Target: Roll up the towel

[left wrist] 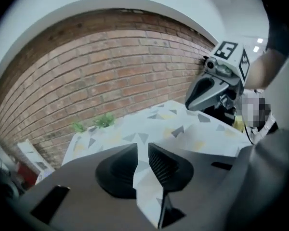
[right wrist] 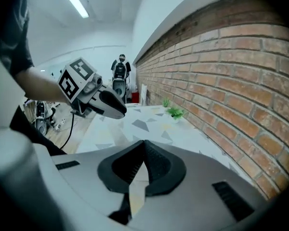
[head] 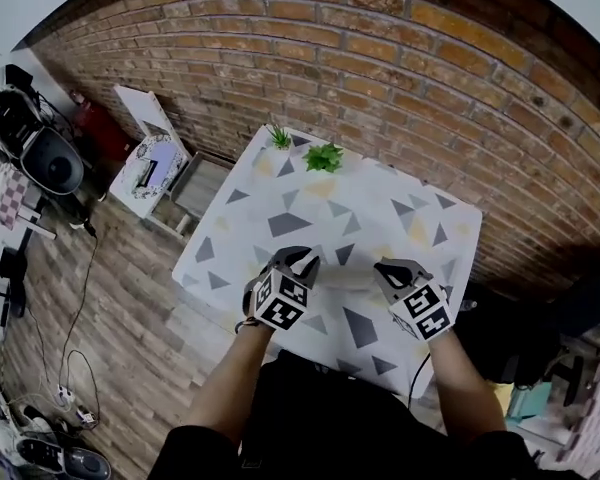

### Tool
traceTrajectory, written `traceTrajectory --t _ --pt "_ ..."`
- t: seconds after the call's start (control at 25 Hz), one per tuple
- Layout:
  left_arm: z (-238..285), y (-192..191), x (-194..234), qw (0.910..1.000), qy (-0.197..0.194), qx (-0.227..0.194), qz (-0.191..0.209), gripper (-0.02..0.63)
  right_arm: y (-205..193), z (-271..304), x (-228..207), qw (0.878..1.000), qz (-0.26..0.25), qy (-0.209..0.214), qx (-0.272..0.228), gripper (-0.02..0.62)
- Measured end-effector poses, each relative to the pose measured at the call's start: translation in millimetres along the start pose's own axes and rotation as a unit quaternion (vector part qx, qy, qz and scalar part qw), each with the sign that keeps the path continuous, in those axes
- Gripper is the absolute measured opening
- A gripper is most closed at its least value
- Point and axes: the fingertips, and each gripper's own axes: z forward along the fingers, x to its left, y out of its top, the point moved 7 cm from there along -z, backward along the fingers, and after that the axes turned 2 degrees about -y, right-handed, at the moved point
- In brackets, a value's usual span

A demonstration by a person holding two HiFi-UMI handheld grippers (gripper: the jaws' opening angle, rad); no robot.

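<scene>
The towel point(head: 332, 216) is white with grey and yellow triangles and lies spread over a small table by the brick wall. Its near edge is lifted into a fold point(head: 346, 280) between my two grippers. The left gripper point(head: 298, 265) is shut on the towel's near edge; in the left gripper view a strip of cloth point(left wrist: 149, 196) runs through the narrow gap at its tips point(left wrist: 142, 146). My right gripper point(head: 390, 271) is shut on the same edge, and cloth point(right wrist: 136, 196) hangs below its closed tips point(right wrist: 144, 142). Each gripper shows in the other's view: the right one point(left wrist: 209, 88), the left one point(right wrist: 106, 102).
Two small green plants point(head: 323, 156) point(head: 280, 138) stand at the towel's far edge near the brick wall point(head: 400, 78). On the wooden floor to the left are white boxes point(head: 150, 163), a black device point(head: 45, 158) and cables point(head: 75, 368).
</scene>
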Motion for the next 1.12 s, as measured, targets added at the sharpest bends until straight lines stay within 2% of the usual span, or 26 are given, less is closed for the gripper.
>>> traceTrajectory --t 0.16,0.36,0.52,0.6,0.72,0.8,0.92,1.0,1.12 --pt "-38 0 -8 0.9934 0.027 -0.062 -0.093 0.046 0 -25 6 0.999 0.019 -0.002 -0.040 0.017" --pt "-72 -6 -16 0.9841 0.031 -0.112 -0.134 0.025 8 -50 24 0.995 0.051 -0.011 -0.085 0.017" --pt "-97 -7 -11 0.9700 0.011 -0.169 -0.175 0.020 12 -65 37 0.990 0.091 -0.041 -0.096 0.017" --pt "-110 -7 -4 0.9653 0.000 -0.193 -0.175 0.020 15 -70 44 0.988 0.109 -0.055 -0.096 0.017" --pt "-130 -5 15 0.9622 -0.024 -0.223 -0.155 0.018 27 -76 56 0.983 0.122 -0.092 -0.100 0.017" --pt "-144 -4 35 0.9602 -0.033 -0.239 -0.140 0.018 41 -77 64 0.974 0.150 -0.120 -0.123 0.017" --pt "-163 -4 72 0.9542 -0.032 -0.264 -0.137 0.018 73 -73 78 0.952 0.191 -0.155 -0.180 0.015" --pt "-174 1 93 0.9530 -0.041 -0.274 -0.122 0.018 96 -72 87 0.945 0.190 -0.173 -0.202 0.015" --pt "-192 14 111 0.9560 -0.055 -0.281 -0.063 0.018 127 -77 96 0.949 0.152 -0.188 -0.203 0.015"
